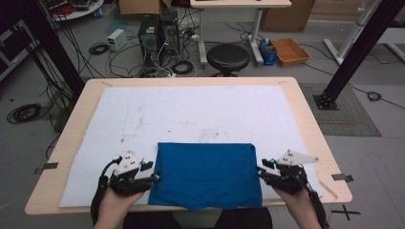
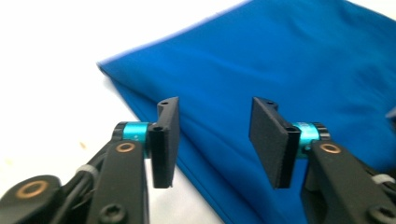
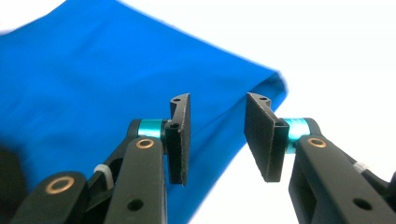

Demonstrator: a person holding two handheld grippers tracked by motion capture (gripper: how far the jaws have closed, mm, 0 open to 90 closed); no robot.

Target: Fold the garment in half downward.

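Folded blue cloth rectangle [image 1: 205, 174] laid at near edge of white felt mat [image 1: 191, 114], fold judged done; L gripper [image 1: 156, 177] & R gripper [image 1: 259, 171] flanking the cloth, jaws parted, nothing grasped; further folding or removal possibly left.

Blue cloth [image 1: 205, 174]: smooth matt fabric, soft folds, doubled hem along edge. White mat [image 1: 191, 114]: felt-like, matt, I note grey scuffs. Table [image 1: 313, 124]: pale wood-look top, satin. Left gripper [image 2: 214, 142]: I see matt black plastic arms, rough-textured pads [image 2: 268, 140], glossy teal metal collars, brass-coloured rivets. Right gripper [image 3: 217, 137]: same finish.
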